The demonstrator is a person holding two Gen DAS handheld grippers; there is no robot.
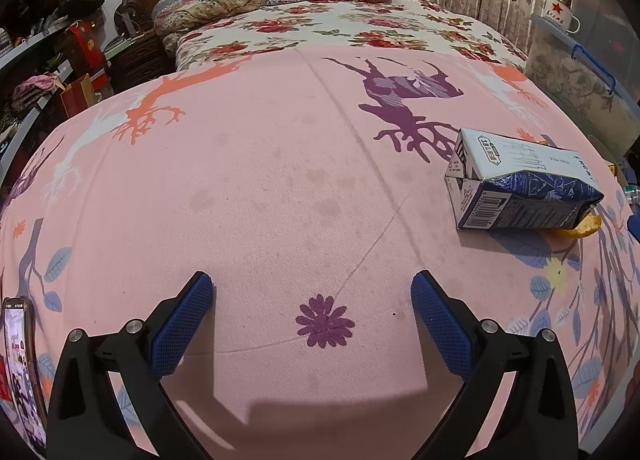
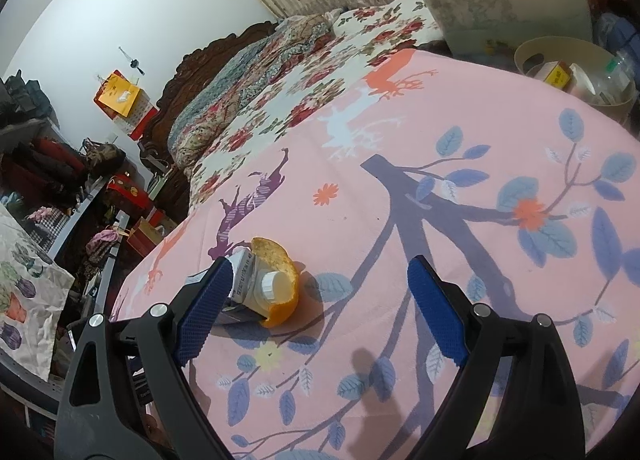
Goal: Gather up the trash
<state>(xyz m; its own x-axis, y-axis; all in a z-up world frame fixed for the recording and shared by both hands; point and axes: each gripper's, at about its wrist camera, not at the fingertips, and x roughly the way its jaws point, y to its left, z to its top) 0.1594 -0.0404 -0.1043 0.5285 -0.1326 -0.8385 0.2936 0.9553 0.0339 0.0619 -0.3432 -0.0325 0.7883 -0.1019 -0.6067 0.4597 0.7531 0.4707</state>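
Both my tools spread, empty: left tool (image 1: 312, 312), right tool (image 2: 320, 296). Milk carton (image 1: 520, 188) leans on orange peel (image 2: 280, 280); grabbing carton may drag peel off pink cloth (image 1: 260, 180).

Carton (image 1: 520, 184), right of centre in the left wrist view: a blue-and-white drink box lying on its side, dented, barcode panel facing forward. In the right wrist view it sits lower left of centre, white screw cap visible. Peel (image 2: 280, 280): a curved orange rind, pale inside, resting against the carton's cap end, touching it.
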